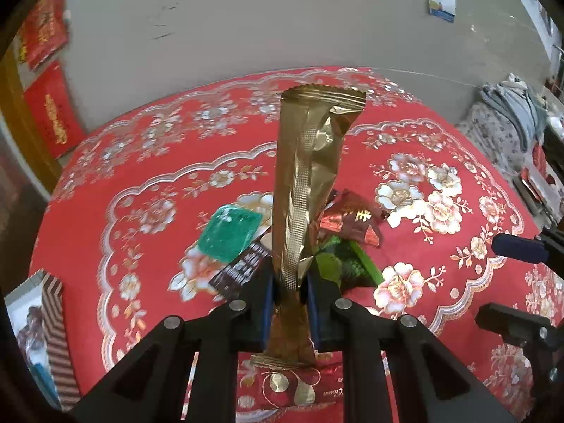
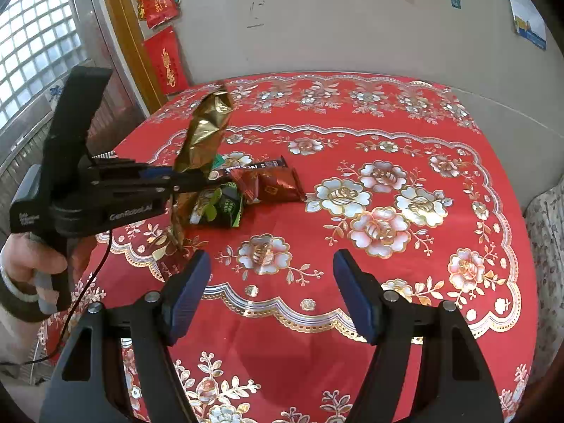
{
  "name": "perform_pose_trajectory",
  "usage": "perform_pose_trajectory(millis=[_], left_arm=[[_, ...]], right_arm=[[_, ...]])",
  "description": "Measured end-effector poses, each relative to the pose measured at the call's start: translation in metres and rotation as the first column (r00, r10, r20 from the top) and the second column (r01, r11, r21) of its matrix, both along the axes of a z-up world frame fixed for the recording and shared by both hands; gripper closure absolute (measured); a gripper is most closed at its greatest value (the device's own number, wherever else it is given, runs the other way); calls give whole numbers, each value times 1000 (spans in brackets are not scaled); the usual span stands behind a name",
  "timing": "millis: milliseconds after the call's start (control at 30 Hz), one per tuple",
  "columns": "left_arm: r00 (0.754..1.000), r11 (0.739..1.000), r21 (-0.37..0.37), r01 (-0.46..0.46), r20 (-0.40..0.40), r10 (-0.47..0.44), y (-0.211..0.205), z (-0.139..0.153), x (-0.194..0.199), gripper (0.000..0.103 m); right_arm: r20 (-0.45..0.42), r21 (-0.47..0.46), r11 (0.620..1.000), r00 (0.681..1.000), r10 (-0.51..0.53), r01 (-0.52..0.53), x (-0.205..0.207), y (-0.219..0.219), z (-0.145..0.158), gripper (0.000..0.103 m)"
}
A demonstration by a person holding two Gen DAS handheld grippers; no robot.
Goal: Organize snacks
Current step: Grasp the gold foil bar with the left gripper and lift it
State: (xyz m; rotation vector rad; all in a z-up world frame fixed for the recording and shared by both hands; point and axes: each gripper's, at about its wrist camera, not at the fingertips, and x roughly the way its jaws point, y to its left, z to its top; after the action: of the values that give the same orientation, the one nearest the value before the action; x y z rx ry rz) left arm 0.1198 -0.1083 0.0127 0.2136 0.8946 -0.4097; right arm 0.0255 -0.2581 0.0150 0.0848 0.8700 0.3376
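Red floral tabletop (image 2: 405,134) — gold wrapper (image 1: 310,183) pinched upright between left fingers (image 1: 290,290), right fingers (image 2: 271,296) wide, empty — pickup done, placing likely next.

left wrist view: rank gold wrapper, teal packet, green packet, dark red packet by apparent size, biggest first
1. gold wrapper, by far; it is pinched in the left gripper near the lens, which inflates it.
2. teal packet.
3. green packet and dark red packet: look alike, both partly hidden, so unranked.

Two black claws (image 1: 290,296) (image 2: 271,292) with blue pads (image 2: 187,299), silver screws, white "GenRoboAI" lettering, thin black cable (image 2: 84,296).
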Motion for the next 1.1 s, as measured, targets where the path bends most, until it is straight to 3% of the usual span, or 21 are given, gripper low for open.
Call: perform_pose_trajectory(millis=[233,500,800,900,933,1100], left_arm=[[997,998,32,-45,66,43,14,7,-19,87],[992,994,16,-104,71,102,36,18,-30,87],[982,986,-8,-167,91,167,68,36,-47,87],[981,985,-21,-173,91,174,79,39,-53,87],[980,984,-22,-175,86,177,82,39,-55,87],[980,983,-22,-181,74,182,90,36,-60,87]], right_arm=[[-4,-9,1000,1000,5,-5,1,5,-4,31],[18,-37,999,999,26,-26,12,24,-4,31],[-126,161,981,988,-86,106,69,6,-21,30],[-129,160,983,989,-67,88,84,12,-23,27],[-136,154,986,990,-42,63,89,16,-24,20],[-121,27,1000,993,16,-13,114,26,-29,19]])
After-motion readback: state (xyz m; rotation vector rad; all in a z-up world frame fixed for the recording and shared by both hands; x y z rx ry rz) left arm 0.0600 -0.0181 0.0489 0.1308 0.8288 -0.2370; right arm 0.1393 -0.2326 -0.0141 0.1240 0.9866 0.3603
